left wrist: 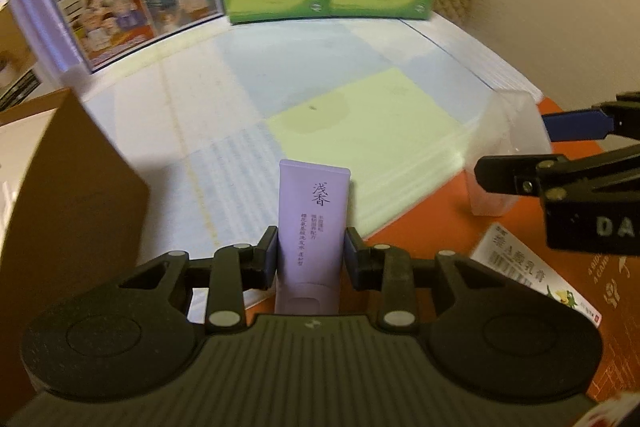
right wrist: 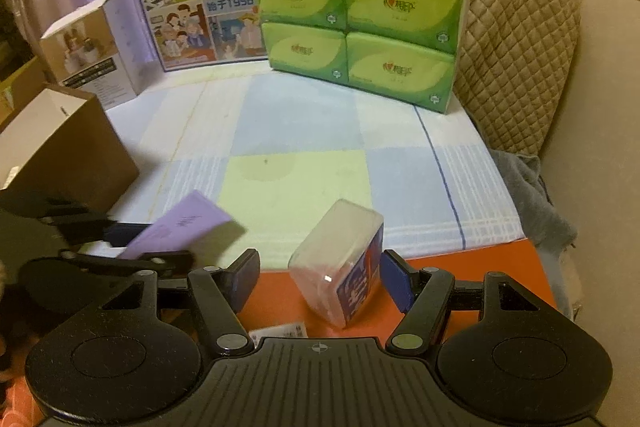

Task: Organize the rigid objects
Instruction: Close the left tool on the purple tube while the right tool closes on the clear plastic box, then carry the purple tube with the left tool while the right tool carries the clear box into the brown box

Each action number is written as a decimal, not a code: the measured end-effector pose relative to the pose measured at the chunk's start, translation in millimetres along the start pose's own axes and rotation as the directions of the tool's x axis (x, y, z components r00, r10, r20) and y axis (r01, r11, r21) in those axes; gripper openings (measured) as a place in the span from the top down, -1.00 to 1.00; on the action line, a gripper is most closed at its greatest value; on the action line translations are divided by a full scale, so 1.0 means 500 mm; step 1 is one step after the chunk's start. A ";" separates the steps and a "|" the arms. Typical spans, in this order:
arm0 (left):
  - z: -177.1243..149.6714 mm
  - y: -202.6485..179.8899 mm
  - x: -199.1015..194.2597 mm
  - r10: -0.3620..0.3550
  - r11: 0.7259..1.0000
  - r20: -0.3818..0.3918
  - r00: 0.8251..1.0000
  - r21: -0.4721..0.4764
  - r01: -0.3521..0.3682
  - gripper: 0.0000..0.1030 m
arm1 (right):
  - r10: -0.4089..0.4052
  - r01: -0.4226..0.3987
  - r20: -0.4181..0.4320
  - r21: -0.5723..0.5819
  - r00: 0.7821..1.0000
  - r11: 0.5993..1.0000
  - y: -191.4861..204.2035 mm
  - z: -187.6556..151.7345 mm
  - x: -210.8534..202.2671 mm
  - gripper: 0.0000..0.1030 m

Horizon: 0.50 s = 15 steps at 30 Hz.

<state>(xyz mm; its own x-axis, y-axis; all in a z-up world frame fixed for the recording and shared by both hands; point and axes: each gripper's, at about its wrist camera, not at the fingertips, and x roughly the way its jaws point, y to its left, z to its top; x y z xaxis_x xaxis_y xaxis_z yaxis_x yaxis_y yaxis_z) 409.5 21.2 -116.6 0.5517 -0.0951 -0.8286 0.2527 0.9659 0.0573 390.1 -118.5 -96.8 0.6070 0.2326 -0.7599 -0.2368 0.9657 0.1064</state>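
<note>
The left gripper has the lilac tube between its jaws, pads pinched on the tube's lower body, its flat crimped end sticking out ahead of the jaws and its cap end tucked back toward the palm. That grip looks firm and centred, so I'd say carry it steadily, no twisting, and lay it down flat on the checked cloth ahead of the jaws. Over on the other side, the right gripper straddles the clear plastic box, which sits tilted between the jaws; the right pad is just beside its printed end, the left pad stands clear of it with a gap, so the jaws are released, nothing clamped. To do this well, I'd square the jaws to the box's flat sides before closing, since a tilted, slick case could squirt out sideways. The green tissue packs stand well ahead of both.
</note>
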 end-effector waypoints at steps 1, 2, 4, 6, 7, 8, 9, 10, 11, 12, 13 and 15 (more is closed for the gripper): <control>0.000 0.005 -0.003 0.006 1.000 0.002 1.000 -0.008 -0.006 0.43 | -0.011 0.011 0.001 0.004 1.000 1.000 0.001 0.002 0.004 -0.24; 0.000 0.009 -0.006 0.014 1.000 0.003 1.000 -0.017 -0.014 0.43 | -0.021 0.021 0.003 0.007 1.000 1.000 0.001 0.003 0.007 -0.24; -0.001 0.017 -0.015 0.023 0.999 0.005 1.000 -0.036 -0.023 0.43 | -0.032 0.032 0.009 0.007 0.999 0.999 -0.001 0.003 0.008 -0.18; -0.003 0.023 -0.023 0.029 0.998 0.007 1.000 -0.052 -0.029 0.43 | -0.036 0.036 0.011 -0.002 0.999 0.999 -0.003 0.002 0.009 0.16; -0.004 0.025 -0.027 0.032 0.998 0.008 0.999 -0.058 -0.031 0.43 | -0.036 0.036 0.013 -0.001 0.999 0.999 -0.005 0.000 0.008 0.23; -0.005 0.027 -0.031 0.035 0.997 0.008 0.999 -0.065 -0.034 0.43 | -0.041 0.041 0.015 -0.001 0.999 0.999 -0.007 -0.002 0.006 0.38; -0.006 0.029 -0.036 0.038 0.997 0.011 0.999 -0.071 -0.037 0.43 | -0.044 0.044 0.017 -0.002 0.999 0.999 -0.010 -0.004 0.004 0.46; -0.007 0.030 -0.041 0.039 0.996 0.013 0.999 -0.076 -0.038 0.43 | -0.037 0.037 0.020 0.002 0.999 0.999 -0.014 -0.006 0.001 0.47; -0.006 0.032 -0.043 0.039 0.996 0.014 0.999 -0.080 -0.038 0.43 | -0.027 0.026 0.021 0.012 0.999 1.000 -0.019 -0.006 -0.003 0.47; -0.007 0.033 -0.047 0.040 0.996 0.017 0.999 -0.084 -0.039 0.43 | -0.022 0.022 0.023 0.017 0.999 1.000 -0.023 -0.008 -0.007 0.47; -0.007 0.033 -0.052 0.040 0.995 0.019 0.999 -0.089 -0.038 0.43 | -0.024 0.023 0.031 0.017 0.999 1.000 -0.024 -0.009 -0.013 0.48; -0.008 0.033 -0.062 0.040 0.995 0.025 0.999 -0.097 -0.037 0.43 | -0.022 0.022 0.046 0.013 0.999 1.000 -0.027 -0.010 -0.026 0.48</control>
<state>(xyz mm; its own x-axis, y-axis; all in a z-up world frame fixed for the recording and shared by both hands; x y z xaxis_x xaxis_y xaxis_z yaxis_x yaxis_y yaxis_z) 393.5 40.9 -92.3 0.5807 -0.0623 -0.8117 0.1539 0.9875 0.0343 381.4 -135.1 -91.7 0.6464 0.2161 -0.7317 -0.2138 0.9719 0.0981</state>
